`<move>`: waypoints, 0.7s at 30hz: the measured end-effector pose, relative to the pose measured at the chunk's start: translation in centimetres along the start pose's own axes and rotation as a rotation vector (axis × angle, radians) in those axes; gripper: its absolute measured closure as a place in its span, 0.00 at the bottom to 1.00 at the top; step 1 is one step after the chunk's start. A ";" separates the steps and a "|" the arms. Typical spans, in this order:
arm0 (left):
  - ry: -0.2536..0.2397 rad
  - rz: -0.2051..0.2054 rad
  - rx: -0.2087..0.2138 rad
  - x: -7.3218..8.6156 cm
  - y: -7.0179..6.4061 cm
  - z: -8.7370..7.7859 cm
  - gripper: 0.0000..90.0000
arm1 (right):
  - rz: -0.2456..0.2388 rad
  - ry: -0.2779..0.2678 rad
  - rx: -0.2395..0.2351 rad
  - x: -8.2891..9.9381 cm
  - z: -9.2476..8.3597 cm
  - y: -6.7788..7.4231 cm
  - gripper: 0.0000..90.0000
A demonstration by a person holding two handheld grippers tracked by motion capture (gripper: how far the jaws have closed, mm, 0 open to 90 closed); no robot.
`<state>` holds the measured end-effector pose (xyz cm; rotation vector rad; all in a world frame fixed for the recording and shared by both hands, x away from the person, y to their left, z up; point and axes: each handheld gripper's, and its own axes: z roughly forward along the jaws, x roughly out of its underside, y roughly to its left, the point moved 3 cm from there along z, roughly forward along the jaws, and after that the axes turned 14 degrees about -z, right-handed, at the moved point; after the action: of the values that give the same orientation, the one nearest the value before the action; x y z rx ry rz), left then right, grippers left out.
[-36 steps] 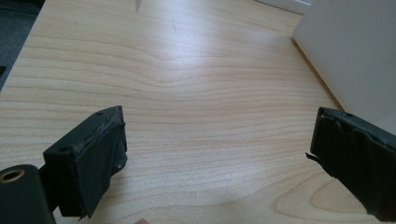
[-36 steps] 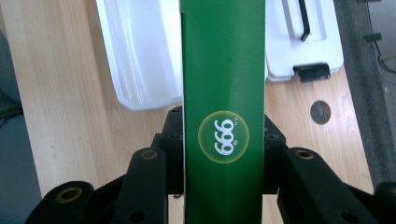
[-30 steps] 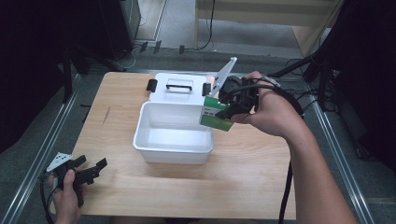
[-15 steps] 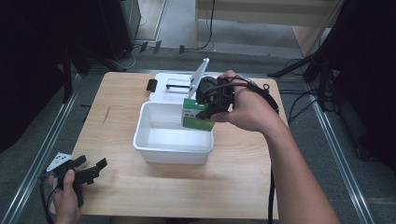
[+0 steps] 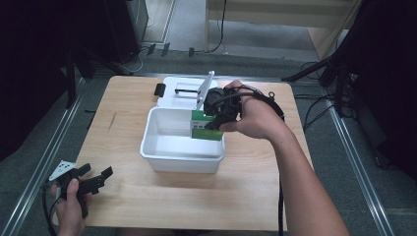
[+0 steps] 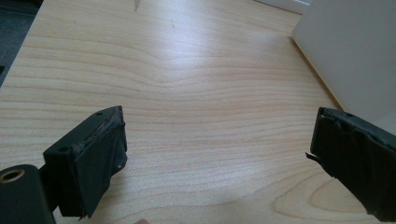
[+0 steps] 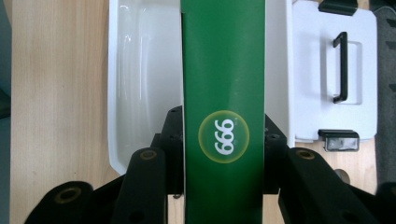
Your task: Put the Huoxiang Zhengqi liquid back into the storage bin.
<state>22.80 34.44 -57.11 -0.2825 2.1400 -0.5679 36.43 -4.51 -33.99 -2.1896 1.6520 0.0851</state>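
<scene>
The right gripper [image 5: 212, 117] has its jaws clamped on the green box [image 5: 205, 125], one pad on each side face, and the box hangs over the far right corner of the white bin [image 5: 181, 160] — partly below the rim by the look of it, though whether it touches the floor inside I cannot tell. This looks like the placing step, and the way to do it well is to keep the box square to the bin walls, lower it straight until it sits on the bottom, and only then let the jaws part — a release from above would let it tip against the wall. Over at the near left corner of the table [image 5: 123, 113] the left gripper [image 5: 95, 179] rests low in the hand, jaws spread wide with nothing between them. The right gripper view gives what the high view cannot: the box [image 7: 223, 93] seen end-on with its round yellow-ringed logo, held dead centre, the bin [image 7: 135, 93] under it, and the lid [image 7: 327, 70] with its black handle and clips lying flat just beyond the bin. The left gripper view adds bare wood grain between its two taped pads [image 6: 100, 158] and a slice of the bin's wall [image 6: 355, 51] off to one side.
</scene>
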 end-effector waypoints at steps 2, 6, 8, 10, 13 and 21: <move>0.000 0.000 0.000 0.0 0.0 0.0 0.05 | -0.003 -0.004 -0.007 0.1 0.4 0.0 0.72; -0.001 0.000 0.000 0.0 0.0 0.0 0.05 | 0.010 -0.011 -0.019 0.5 1.3 -0.1 0.71; -0.001 0.000 0.000 0.0 0.0 0.0 0.05 | 0.020 -0.018 -0.024 0.8 1.8 -0.1 0.71; -0.001 0.000 0.000 0.0 0.0 0.0 0.05 | 0.026 -0.023 -0.028 1.0 2.3 -0.2 0.71; -0.001 -0.001 0.002 0.0 0.0 0.0 0.05 | 0.038 -0.025 -0.038 1.2 3.0 -0.3 0.71; -0.001 -0.002 0.003 0.0 0.0 0.0 0.05 | 0.046 -0.005 -0.059 1.5 4.8 -0.5 0.71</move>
<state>22.80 34.44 -57.11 -0.2833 2.1378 -0.5723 38.24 -4.09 -38.67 -2.1928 1.7185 0.1541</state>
